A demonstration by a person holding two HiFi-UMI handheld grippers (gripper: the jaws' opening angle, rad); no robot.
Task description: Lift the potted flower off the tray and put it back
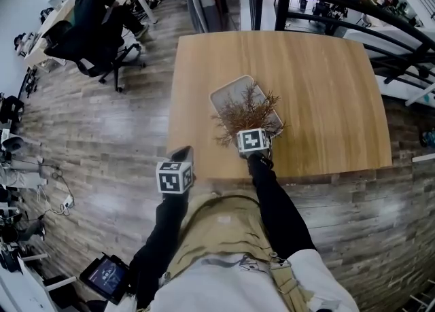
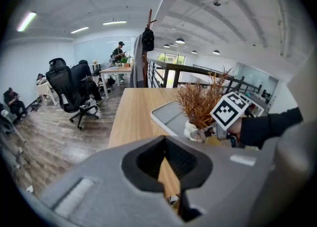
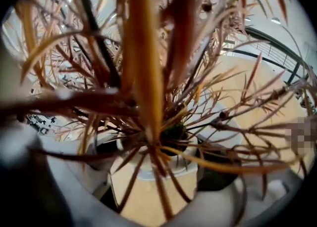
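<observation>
A potted flower (image 1: 246,110) with dry brown fronds stands at the near end of a grey tray (image 1: 228,94) on the wooden table (image 1: 319,86). In the right gripper view its white pot (image 3: 153,169) sits between the two dark pads (image 3: 220,164), which press on its sides. So my right gripper (image 1: 255,134) is shut on the pot. The fronds hide the pot's base, so I cannot tell whether it rests on the tray. My left gripper (image 1: 182,153) hangs shut and empty at the table's near left edge. From there it faces the plant (image 2: 200,102) and the tray (image 2: 171,116).
The table's near edge (image 1: 299,176) runs just under my hands. Office chairs (image 1: 95,45) and desks stand on the plank floor at the far left. A dark railing (image 1: 319,5) runs behind the table. Other people sit and stand in the far room.
</observation>
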